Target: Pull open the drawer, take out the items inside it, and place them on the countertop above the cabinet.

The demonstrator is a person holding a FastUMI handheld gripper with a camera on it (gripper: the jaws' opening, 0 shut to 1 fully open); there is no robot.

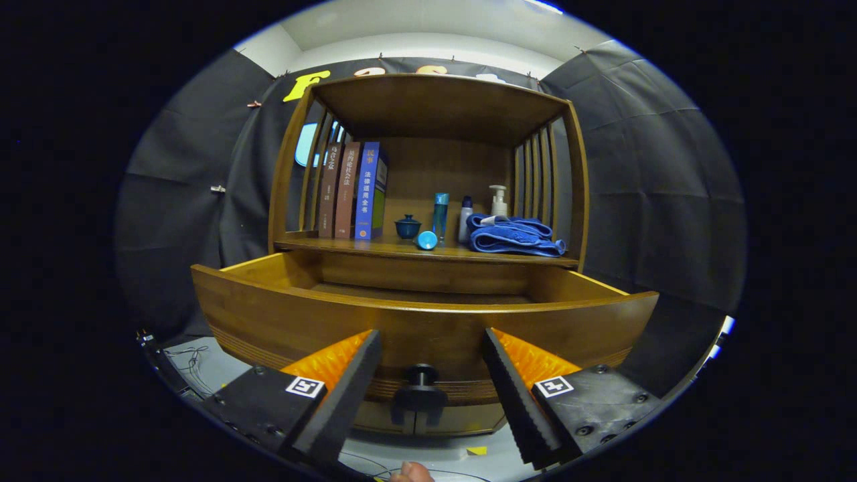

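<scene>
Gripper (426,375): lower centre of the frame, fingers spread wide, holding nothing; ribbed wedge-shaped pads, square marker tags on both blocky bases.
Knob (420,391): dark, round, on a short stem, between the two fingers and touching neither; mounted low on the drawer front.
Drawer (428,318): pulled open, across the middle of the frame just beyond the fingertips; glossy brown wood with visible grain, front panel curved by the lens, grooved band along its lower edge.
Drawer interior: smooth wooden floor and side walls visible above the front rim; near part hidden behind the front panel, so contents cannot be told.
Countertop (402,249): flat wooden shelf directly above the drawer, under a wooden roof with slatted sides.
Books (351,191): three upright at upper left of the countertop, spines outward.
Small cup (407,227): dark blue, lidded, centre of the countertop.
Bottles (440,215): slim blue one, white one with dark cap, pump bottle behind, right of centre.
Towel (512,235): blue, soft, folded, at the right end, beside the slats.
Open room: bare strip of countertop between books and cup; clear gap between drawer rim and shelf edge.
Hand (410,472): fingertip at bottom centre, below the knob.
</scene>
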